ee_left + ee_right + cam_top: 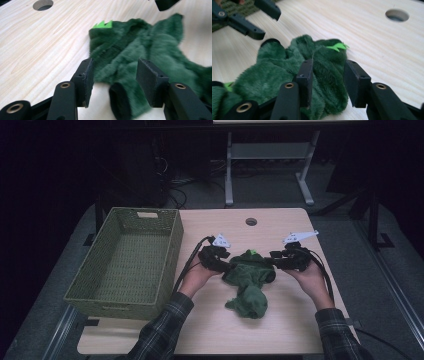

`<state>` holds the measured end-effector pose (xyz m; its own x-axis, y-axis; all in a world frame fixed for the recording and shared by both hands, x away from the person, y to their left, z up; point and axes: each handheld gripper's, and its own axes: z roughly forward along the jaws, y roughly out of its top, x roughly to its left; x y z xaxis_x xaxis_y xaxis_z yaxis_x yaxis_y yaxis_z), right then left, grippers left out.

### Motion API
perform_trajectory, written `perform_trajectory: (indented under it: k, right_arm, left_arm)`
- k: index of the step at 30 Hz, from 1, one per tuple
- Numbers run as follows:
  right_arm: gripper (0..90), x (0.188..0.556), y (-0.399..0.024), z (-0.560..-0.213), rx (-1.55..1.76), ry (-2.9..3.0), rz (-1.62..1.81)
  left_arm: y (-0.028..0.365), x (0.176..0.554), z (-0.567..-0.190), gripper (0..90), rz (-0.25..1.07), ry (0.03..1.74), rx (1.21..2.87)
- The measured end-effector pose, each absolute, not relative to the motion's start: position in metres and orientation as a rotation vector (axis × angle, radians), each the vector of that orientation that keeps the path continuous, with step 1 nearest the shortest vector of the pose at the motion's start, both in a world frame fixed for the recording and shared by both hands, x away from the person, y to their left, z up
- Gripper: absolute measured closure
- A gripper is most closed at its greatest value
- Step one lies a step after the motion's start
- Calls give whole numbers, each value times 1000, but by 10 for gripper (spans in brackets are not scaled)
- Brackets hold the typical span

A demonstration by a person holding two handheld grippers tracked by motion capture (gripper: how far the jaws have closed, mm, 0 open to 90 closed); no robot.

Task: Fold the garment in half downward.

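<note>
Jaws straddle green plush garment (248,280) edges, unclamped.

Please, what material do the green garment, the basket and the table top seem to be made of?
Green garment: seemingly plush or fleece-like fabric, matt, with a short fuzzy pile; the light green spikes look like flat felt.
Basket: woven olive strands, perhaps paper cord or plastic wicker; I cannot tell which.
Table top: pale wood look with visible grain lines, smooth; possibly laminate and not solid wood.
</note>
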<state>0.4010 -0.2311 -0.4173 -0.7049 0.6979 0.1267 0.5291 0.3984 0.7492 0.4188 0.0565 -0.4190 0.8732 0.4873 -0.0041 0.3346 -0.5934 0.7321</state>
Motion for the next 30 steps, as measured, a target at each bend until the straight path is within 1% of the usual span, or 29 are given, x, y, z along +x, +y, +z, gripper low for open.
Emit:
perform_trajectory:
  k: [8,15,19,24,26,30]
  right_arm:
    - [573,412,-224,-432,1117,2470,1145]
    - [568,419,-223,-449,1148,2515,1082]
    - [571,422,-223,-455,1156,2524,1065]
    - [593,424,-222,-459,1172,2523,1074]
    - [603,424,-221,-460,1174,2527,1076]
    - [647,426,-220,-461,1175,2523,1081]
  left_arm:
    - [46,442,-431,490,256,580,2299]
    - [40,453,-443,480,243,580,2338]
    - [37,459,-450,492,228,580,2347]
    - [31,463,-456,565,232,560,2371]
    - [29,464,-459,579,221,552,2385]
    - [26,465,-462,657,218,545,2386]
